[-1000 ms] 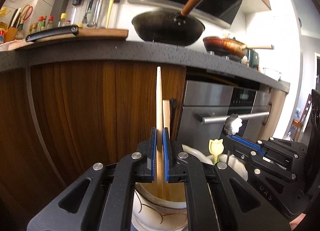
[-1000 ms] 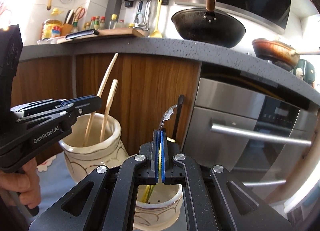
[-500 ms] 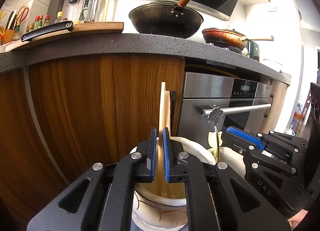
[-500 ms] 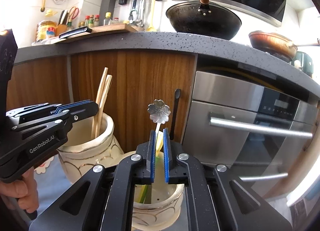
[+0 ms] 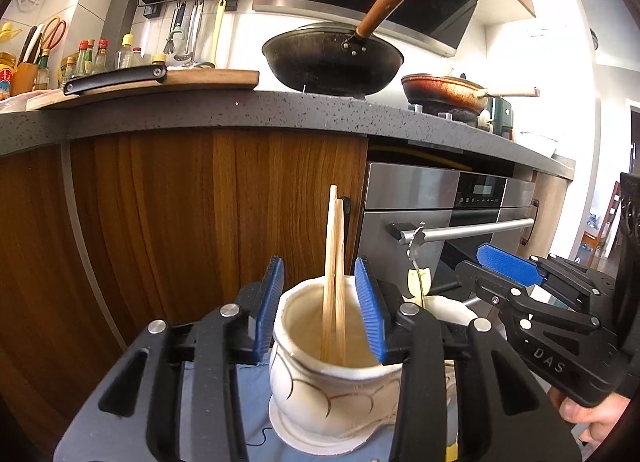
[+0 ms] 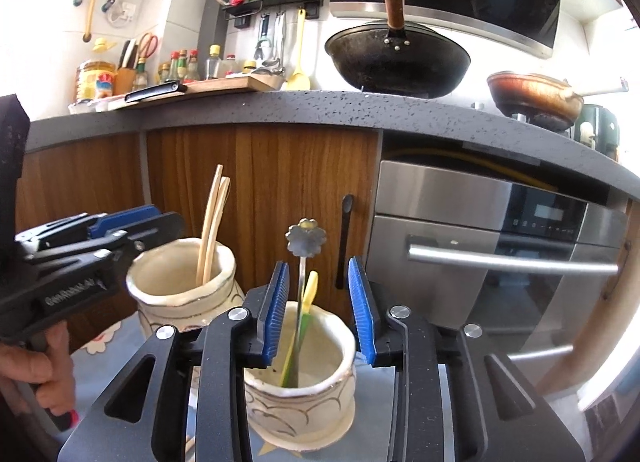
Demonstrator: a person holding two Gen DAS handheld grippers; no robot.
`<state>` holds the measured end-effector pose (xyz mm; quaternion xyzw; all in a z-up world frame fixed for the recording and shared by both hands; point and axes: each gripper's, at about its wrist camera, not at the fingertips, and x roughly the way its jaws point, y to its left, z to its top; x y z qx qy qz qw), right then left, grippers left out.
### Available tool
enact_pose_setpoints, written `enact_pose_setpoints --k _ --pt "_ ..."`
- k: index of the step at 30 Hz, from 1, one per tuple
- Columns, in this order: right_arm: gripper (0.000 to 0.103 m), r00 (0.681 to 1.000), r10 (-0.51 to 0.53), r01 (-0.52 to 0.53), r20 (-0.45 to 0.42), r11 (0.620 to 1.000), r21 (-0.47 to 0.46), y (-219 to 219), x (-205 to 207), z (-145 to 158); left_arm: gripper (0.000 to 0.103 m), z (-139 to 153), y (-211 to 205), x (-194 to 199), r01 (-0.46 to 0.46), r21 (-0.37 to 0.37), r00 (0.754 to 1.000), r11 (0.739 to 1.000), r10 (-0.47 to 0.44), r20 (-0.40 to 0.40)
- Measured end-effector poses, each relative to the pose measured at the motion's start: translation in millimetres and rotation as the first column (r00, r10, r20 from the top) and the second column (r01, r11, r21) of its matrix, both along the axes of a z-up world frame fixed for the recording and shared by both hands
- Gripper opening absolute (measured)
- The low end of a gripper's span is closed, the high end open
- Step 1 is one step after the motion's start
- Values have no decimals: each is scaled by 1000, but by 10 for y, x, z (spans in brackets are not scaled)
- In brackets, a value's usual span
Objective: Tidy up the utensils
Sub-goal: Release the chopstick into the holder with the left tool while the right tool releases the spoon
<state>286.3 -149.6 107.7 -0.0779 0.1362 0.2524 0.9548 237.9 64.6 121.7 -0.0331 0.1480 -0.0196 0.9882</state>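
Two wooden chopsticks (image 5: 334, 274) stand in a white ceramic pot (image 5: 332, 390). My left gripper (image 5: 322, 308) is open above that pot, its blue pads on either side of the chopsticks without touching them. In the right wrist view a metal flower-topped spoon (image 6: 303, 262) and a yellow utensil (image 6: 309, 294) stand in a second, smaller pot (image 6: 300, 394). My right gripper (image 6: 318, 312) is open around them, holding nothing. The chopstick pot (image 6: 182, 290) and the left gripper (image 6: 96, 246) also show in the right wrist view, at its left.
Both pots stand on a blue patterned cloth (image 6: 108, 346) in front of a wooden cabinet (image 5: 180, 221) and a steel oven (image 6: 500, 246). A grey countertop (image 6: 320, 109) above carries a black wok (image 6: 396, 61), a pan and a cutting board.
Both grippers have opened. The left one let go of the chopstick, which now stands in its pot. The right one let go of the flower spoon, which now stands in the smaller pot.
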Motion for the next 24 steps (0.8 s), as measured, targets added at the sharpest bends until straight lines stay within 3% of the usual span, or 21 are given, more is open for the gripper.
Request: enact_pose_setpoints --k 11,14,18,24 --pt "37 999 -18 19 -41 999 26 -249 -193 -58 37 114 157 -354 -17 -32 1000 999 17 17" --pt "37 999 -26 27 -40 999 22 -315 -273 -48 37 82 174 -464 -25 -10 1000 1000 25 0" --pt "37 997 -35 37 -66 999 26 -413 -364 -85 37 -39 227 -621 -31 1 999 1000 31 -43" --pt "37 986 -48 51 -162 999 10 -535 -457 -323 37 -434 270 -810 -13 -41 985 999 6 -172"
